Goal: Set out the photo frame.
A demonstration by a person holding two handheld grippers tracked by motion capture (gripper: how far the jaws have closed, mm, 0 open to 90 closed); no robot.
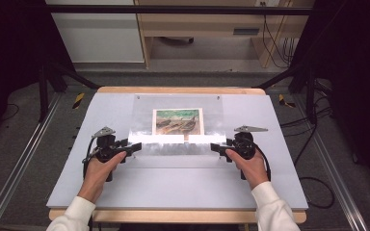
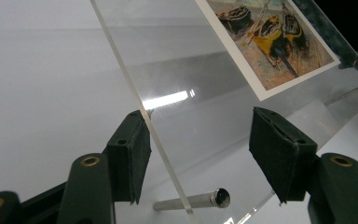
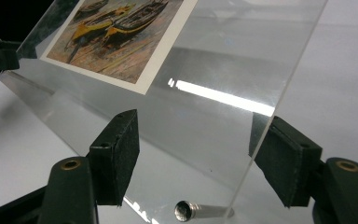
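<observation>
Acrylic picture frame (image 1: 178,126) w/ a boat-painting print (image 1: 178,121) lies mid-table on the white board (image 1: 173,185), its near edge tilted up off the surface, between the two grippers.

Left gripper (image 1: 136,146) sits at the sheet's near-left corner, right gripper (image 1: 216,147) at the near-right. Both have jaws partly apart. In the left gripper view the sheet's side edge (image 2: 140,105) runs up by the left pad (image 2: 133,158), close enough that contact can't be ruled out; the right pad (image 2: 279,151) looks clear of it. Same story mirrored in the right gripper view: edge (image 3: 261,144) right at the right-hand pad (image 3: 282,156), other pad (image 3: 116,151) free. So no firm pinch either side as far as I can tell; can't say if the sheet is resting on the jaws.

Judgement: step = lift/tilt the clear panel evenly. To do it well:
- get each pad pair squarely across the sheet thickness before squeezing, not just nudging the edge
- close both sides together, same height, so the panel doesn't twist
- watch the metal standoff pins (image 2: 193,200) (image 3: 200,210) under the near corners; don't snag them
- acrylic is slick & the print may slide, so keep it slow, low tilt.
</observation>
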